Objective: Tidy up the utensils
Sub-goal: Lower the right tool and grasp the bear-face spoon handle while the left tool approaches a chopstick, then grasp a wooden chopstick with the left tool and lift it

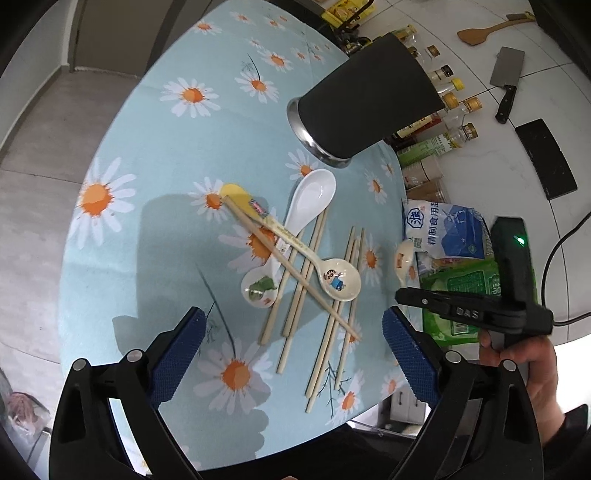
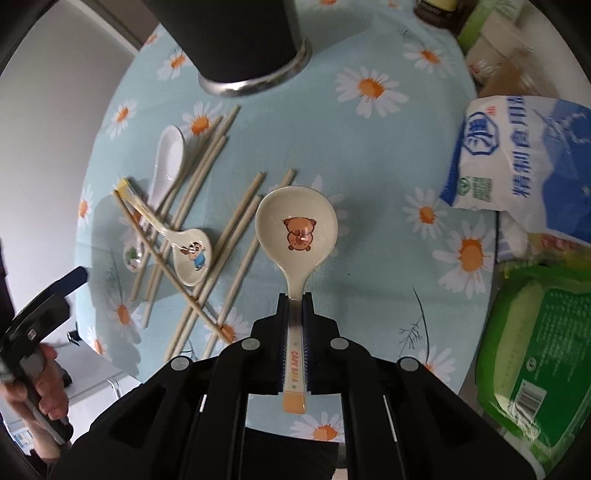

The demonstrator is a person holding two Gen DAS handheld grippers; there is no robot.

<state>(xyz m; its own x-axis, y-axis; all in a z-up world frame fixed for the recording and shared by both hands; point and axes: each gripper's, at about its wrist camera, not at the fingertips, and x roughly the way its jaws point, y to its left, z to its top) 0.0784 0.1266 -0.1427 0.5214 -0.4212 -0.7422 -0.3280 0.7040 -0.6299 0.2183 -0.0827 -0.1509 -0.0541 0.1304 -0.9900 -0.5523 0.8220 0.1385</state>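
My right gripper (image 2: pixel 295 299) is shut on the handle of a cream spoon with a brown bear (image 2: pixel 297 229), held above the daisy tablecloth; the spoon also shows in the left wrist view (image 1: pixel 403 254). My left gripper (image 1: pixel 291 332) is open and empty above the near ends of several wooden chopsticks (image 1: pixel 295 295). Among the chopsticks lie a white spoon (image 1: pixel 312 195), a cartoon-boy spoon (image 1: pixel 338 282) and a small spoon with a green picture (image 1: pixel 260 290). A black utensil holder (image 1: pixel 365 99) with a steel base stands behind them; it also shows in the right wrist view (image 2: pixel 240 40).
The round table (image 1: pixel 147 166) has a blue daisy cloth. At its right edge lie a blue-white salt bag (image 2: pixel 517 155) and a green packet (image 2: pixel 535 350). Bottles (image 1: pixel 450 103), a cleaver (image 1: pixel 506 77) and a wooden spatula (image 1: pixel 480 33) sit on the counter beyond.
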